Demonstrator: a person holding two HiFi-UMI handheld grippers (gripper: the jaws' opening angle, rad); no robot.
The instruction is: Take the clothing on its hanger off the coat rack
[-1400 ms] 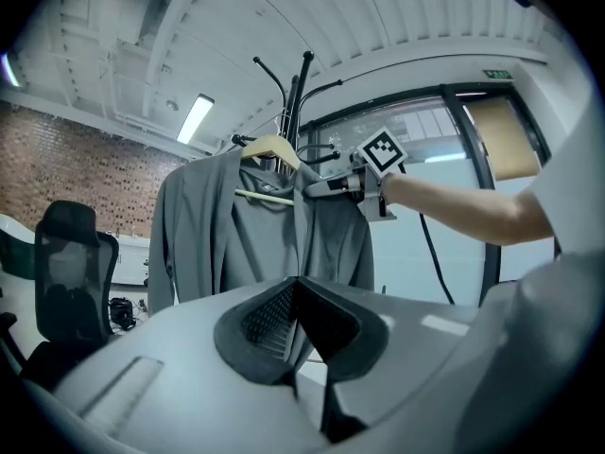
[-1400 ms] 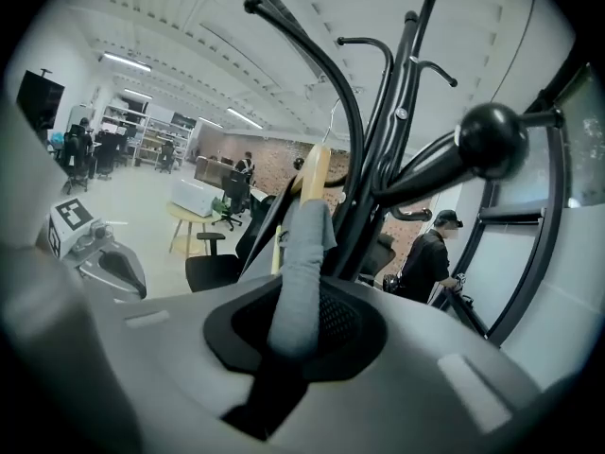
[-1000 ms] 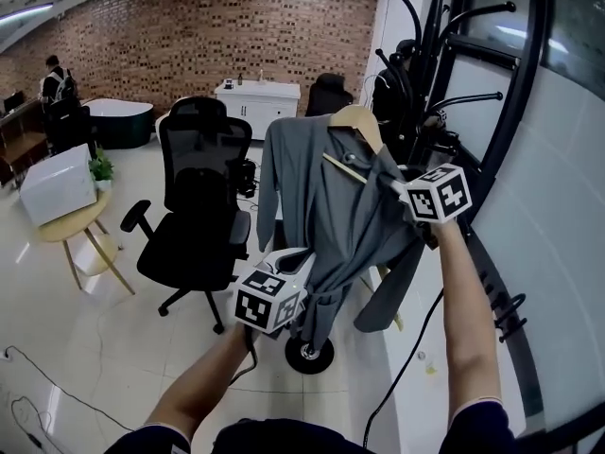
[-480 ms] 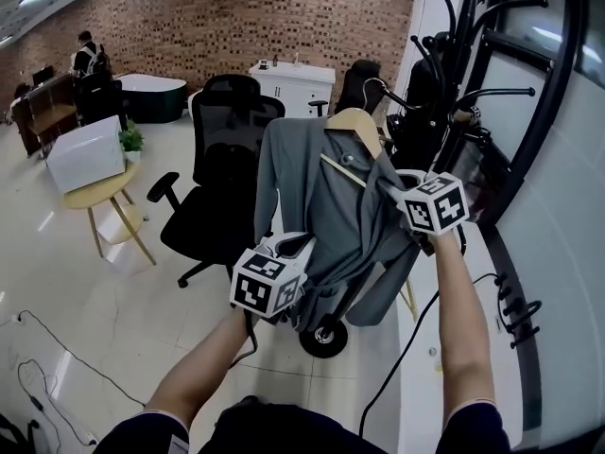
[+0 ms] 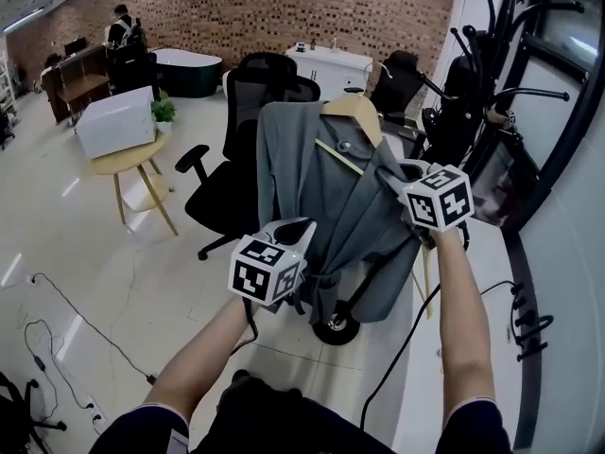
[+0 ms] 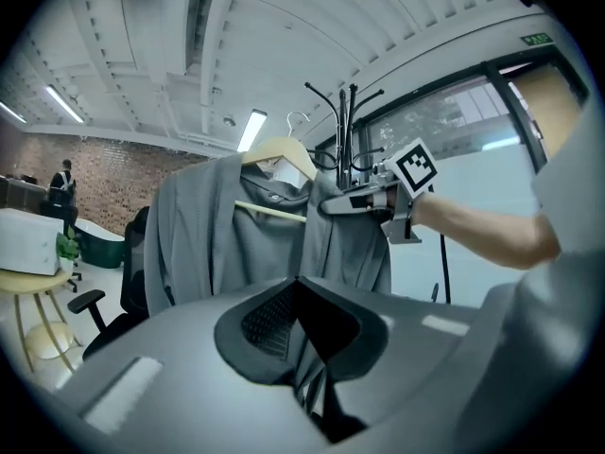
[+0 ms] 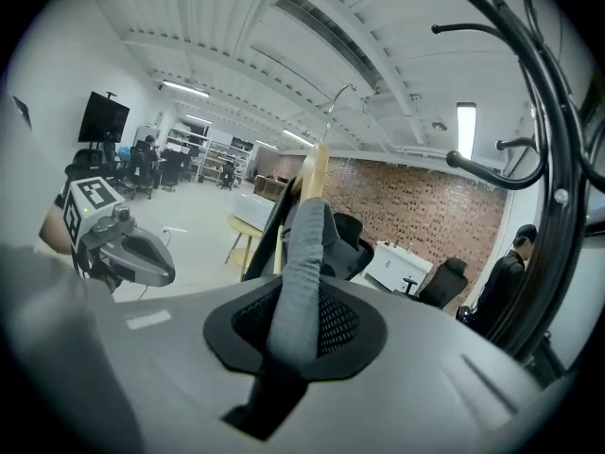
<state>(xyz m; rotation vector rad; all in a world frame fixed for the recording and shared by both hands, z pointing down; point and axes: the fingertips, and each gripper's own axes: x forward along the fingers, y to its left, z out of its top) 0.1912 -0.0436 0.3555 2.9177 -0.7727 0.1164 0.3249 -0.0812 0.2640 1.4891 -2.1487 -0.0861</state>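
**Jacket and hanger look clear of the coat rack; both of your grips are on the cloth.**

The grey jacket [image 5: 321,187] hangs on its wooden hanger [image 5: 352,113] out to the left of the coat rack [image 5: 501,26], apart from its arms. In the left gripper view the hanger hook [image 6: 297,117] seems to stand free in the air with the rack behind it, though at that size you can't be sure. Your right hand-held gripper [image 5: 392,173] is clamped on a fold of grey cloth at the shoulder nearest the rack. Your left hand-held gripper [image 5: 301,232] is pinched shut on the lower edge, on the side away from the rack. Judged from this, the lift-off is done or nearly so. What is left is to carry the jacket fully away from the rack.
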